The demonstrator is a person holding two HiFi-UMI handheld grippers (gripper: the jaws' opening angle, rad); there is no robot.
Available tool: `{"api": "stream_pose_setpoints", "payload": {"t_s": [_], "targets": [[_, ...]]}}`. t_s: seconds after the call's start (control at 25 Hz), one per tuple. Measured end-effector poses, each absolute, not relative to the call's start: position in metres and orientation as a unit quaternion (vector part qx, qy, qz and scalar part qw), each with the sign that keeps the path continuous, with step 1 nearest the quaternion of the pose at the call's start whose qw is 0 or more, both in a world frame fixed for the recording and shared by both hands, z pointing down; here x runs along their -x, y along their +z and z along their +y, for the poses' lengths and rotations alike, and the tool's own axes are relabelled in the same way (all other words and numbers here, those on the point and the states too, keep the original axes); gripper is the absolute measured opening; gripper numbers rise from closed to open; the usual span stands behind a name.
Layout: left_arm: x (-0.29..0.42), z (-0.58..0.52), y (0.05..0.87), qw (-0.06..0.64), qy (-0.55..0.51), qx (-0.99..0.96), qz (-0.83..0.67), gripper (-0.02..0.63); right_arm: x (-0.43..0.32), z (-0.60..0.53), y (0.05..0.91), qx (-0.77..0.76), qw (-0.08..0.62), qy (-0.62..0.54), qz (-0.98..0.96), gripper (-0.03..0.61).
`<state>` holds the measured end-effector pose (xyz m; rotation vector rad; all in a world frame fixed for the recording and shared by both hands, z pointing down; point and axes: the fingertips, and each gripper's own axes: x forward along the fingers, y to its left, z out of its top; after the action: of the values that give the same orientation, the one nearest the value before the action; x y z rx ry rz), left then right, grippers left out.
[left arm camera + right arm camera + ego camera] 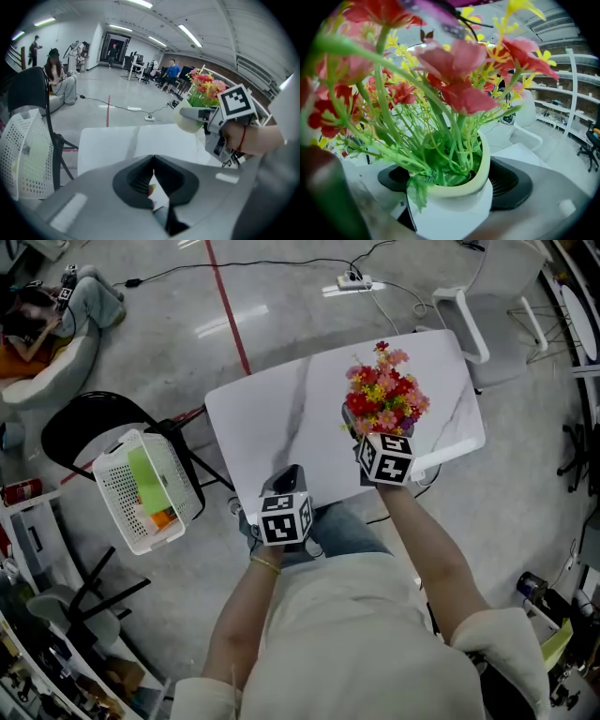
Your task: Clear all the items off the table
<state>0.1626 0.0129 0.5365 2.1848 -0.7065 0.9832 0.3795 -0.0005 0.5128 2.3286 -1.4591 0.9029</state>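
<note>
Head view: white worktop (272, 418) with a grey vein, seen steeply from above. Flower pot (384, 395), red, pink and yellow blooms on green stems, is over the worktop's right half, close to the near edge. Right tool (373, 432) sits under the blooms with its marker cube toward me. From here the flowers hide the pot body.

Right gripper view: the dark pads (513, 185) press on the white pot from left and right. The pot's rim stands between them and stems fill the top of the frame. I read that as a firm grip on the flower pot.

Left gripper view: right tool and pot show at upper right, pot roughly upright. Its base looks clear of the worktop surface, but I can't be sure from this angle. Left tool (153, 161) has its jaws together and nothing gripped. A small spot of colour shows in the gap lower down; can't tell what it is.

Head view again: left tool is at the worktop's near edge, left of the right tool and apart from it. A white perforated basket (150, 488) stands on a black chair (70, 427) left of the worktop, with green and orange things inside. A red line (228, 306) and a power strip (354, 282) lie on the floor beyond.
</note>
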Motion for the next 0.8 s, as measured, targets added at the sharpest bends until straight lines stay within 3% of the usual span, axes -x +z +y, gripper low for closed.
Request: {"api": "stream_pose_setpoints", "payload": {"t_s": [0.44, 0.8], "targets": [[-0.114, -0.012, 0.495, 0.320, 0.345, -0.830, -0.298, 0.009, -0.310, -0.022, 0.464, -0.773, 0.118, 0.293, -0.550, 0.502], [-0.033, -0.055, 0.466, 0.325, 0.312, -0.822, -0.348, 0.009, -0.214, -0.053, 0.444, -0.730, 0.124, 0.299, -0.602, 0.502]]}}
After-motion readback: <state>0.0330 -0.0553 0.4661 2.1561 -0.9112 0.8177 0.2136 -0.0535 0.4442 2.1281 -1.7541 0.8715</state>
